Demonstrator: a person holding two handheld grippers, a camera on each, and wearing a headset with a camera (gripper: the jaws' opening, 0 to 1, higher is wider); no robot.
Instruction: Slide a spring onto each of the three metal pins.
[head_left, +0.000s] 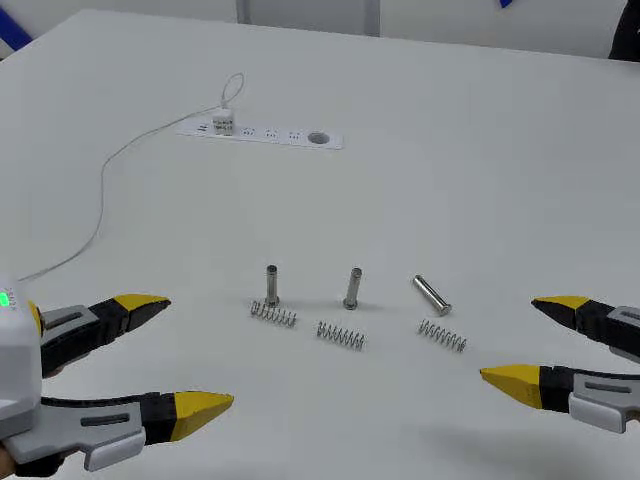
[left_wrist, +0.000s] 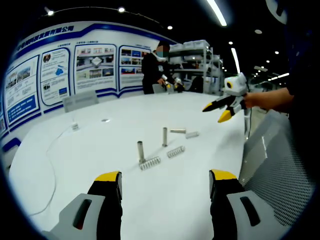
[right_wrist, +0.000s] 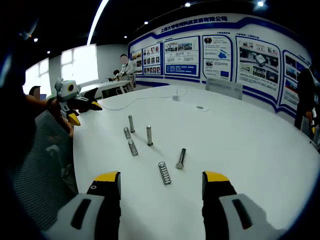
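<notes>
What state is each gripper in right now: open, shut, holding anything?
Left gripper: open, holding nothing.
Right gripper: open, holding nothing.

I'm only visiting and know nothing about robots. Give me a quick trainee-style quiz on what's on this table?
1. True or false: the right-hand silver metal pin stands upright like the left pin and the middle pin.
2. How many small coiled wire springs lie loose on the white table? A one, B three, C five.
3. Fill in: the left yellow-tipped tongs and the right yellow-tipped tongs are both ____.
Key: 1 false, it lies flat; 2 B; 3 open.
</notes>
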